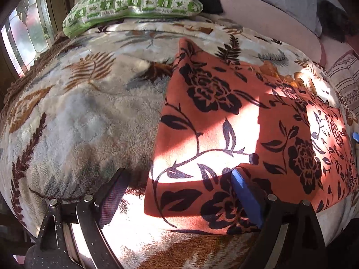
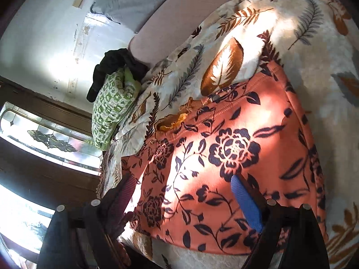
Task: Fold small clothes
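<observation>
Both tongs agape, empty: left gripper [image 1: 177, 188], right gripper [image 2: 181, 192]. Pinch orange floral garment [image 1: 224, 112] 6 o'clock hem evenly, fold flat.

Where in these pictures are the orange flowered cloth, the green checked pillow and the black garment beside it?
orange flowered cloth [image 1: 224, 116]: left wrist view, middle of its top.
green checked pillow [image 1: 134, 2]: left wrist view, middle of its face.
black garment [image 2: 112, 65]: right wrist view, its bunched middle.
</observation>
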Available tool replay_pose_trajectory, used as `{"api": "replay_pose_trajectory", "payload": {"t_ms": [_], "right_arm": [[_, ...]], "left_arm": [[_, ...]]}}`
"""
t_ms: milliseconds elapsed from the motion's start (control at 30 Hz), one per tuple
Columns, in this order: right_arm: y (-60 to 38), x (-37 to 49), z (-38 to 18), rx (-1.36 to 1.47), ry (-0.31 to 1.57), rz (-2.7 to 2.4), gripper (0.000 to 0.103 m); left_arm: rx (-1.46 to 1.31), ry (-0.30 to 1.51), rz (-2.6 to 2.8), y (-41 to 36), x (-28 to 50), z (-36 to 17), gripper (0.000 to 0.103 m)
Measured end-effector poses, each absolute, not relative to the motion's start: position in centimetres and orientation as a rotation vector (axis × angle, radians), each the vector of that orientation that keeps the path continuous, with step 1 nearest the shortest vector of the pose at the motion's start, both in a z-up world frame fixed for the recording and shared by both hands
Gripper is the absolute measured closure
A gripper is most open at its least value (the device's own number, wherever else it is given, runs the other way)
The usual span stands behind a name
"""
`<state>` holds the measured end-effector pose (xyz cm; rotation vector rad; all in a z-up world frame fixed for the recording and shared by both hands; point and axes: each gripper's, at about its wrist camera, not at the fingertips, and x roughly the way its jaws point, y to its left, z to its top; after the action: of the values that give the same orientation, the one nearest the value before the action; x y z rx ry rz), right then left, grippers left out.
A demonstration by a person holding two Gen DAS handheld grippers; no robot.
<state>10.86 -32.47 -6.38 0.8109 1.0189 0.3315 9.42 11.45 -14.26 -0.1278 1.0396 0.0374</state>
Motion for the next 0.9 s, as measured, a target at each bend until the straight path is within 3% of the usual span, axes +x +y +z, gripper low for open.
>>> {"api": "replay_pose_trajectory", "payload": {"t_ms": [167, 367, 500, 733, 900], "right_arm": [[-33.8, 17.4, -13.2, 0.968, 1.202, 0.202, 0.014], [-33.7, 19.3, -8.8, 0.897, 1.094, 0.245, 0.013], [-37.0, 21.5, -13.2, 0.964, 1.16, 0.109, 0.013], [-35.6, 9.5, -6.0, 0.898, 0.931, 0.248, 0.013], [-34.8, -2.5, -9.3, 1.027, 0.953, 0.26, 0.013]], "left_arm": [[-0.114, 1.0, 0.019, 11.3, 8.9, -14.1, 0.008], [-0.117, 0.981, -0.005, 11.5, 8.9, -14.3, 0.006], [-0.124, 0.988, -0.015, 11.8, 8.8, -14.0, 0.006], [-0.142, 0.925, 0.024, 11.9, 6.8, -10.9, 0.006], [-0.122, 0.894, -0.017, 9.6, 5.2, -8.7, 0.006]]}}
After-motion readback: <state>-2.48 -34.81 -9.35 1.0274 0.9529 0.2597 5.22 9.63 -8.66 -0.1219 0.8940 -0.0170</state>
